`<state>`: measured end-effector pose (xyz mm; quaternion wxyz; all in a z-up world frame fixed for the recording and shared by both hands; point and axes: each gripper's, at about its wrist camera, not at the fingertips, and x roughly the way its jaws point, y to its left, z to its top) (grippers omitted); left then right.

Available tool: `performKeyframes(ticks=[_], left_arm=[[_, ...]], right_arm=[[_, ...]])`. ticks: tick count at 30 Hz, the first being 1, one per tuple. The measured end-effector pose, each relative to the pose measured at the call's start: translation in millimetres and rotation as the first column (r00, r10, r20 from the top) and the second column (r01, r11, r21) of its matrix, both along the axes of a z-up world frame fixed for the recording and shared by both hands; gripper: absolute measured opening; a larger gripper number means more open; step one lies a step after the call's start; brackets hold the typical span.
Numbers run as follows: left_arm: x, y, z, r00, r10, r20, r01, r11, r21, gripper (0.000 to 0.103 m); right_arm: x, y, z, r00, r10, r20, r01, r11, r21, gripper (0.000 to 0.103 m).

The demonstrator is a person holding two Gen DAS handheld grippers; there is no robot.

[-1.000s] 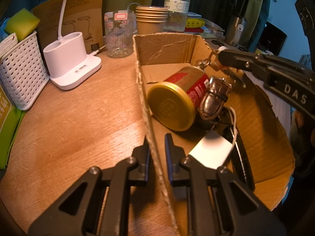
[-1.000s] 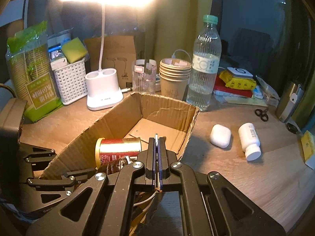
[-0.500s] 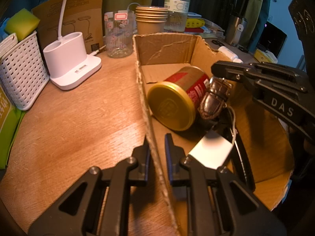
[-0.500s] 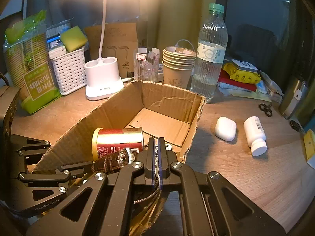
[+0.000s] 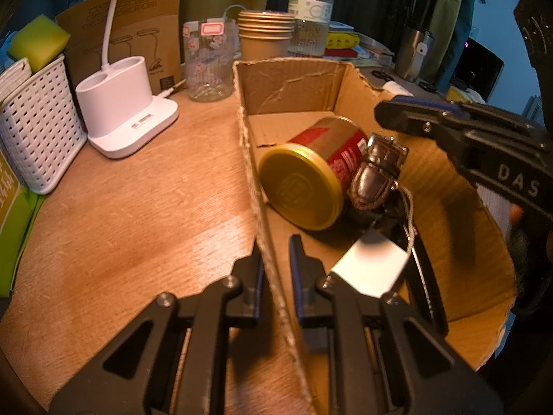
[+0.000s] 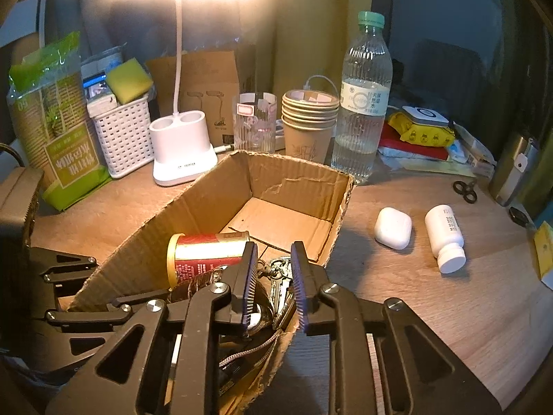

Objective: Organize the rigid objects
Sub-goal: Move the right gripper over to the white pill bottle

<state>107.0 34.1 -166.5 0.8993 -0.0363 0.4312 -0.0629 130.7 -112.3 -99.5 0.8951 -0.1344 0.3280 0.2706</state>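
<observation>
- The left gripper is clamped on the near left wall of the cardboard box. If that grip slackens, the box may slide on the table.
- The right gripper has just been opening and stands slightly apart, holding nothing, above the key bunch lying in the near end of the box beside the red can.
- The cord near the right fingers may snag on withdrawal.
- The white case and pill bottle lie outside, right of the box; the bottle may roll if nudged.

Both claws are black plastic with silver screws, blue-edged ribbed fingers and white "DAS" lettering
</observation>
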Motion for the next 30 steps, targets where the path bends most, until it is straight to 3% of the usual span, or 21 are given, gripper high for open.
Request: performKeyframes(ticks=[12,20,24,30], left_arm=[[0,0,0,1.000,0.000,0.000,0.000,1.000,0.000,0.014],[0,0,0,1.000,0.000,0.000,0.000,1.000,0.000,0.014],[0,0,0,1.000,0.000,0.000,0.000,1.000,0.000,0.014],[0,0,0,1.000,0.000,0.000,0.000,1.000,0.000,0.014]], right_arm=[[2,-22,17,0.999,-0.049,0.023,0.048,0.998,0.046,0.034],[9,-48,26,0.992,-0.124,0.038,0.120,0.989,0.088,0.037],[15,-60,28,0.985,-0.167,0.046,0.162,0.982,0.094,0.047],[27,-78,27,0.971,-0.233,0.052,0.228,0.969,0.095,0.049]])
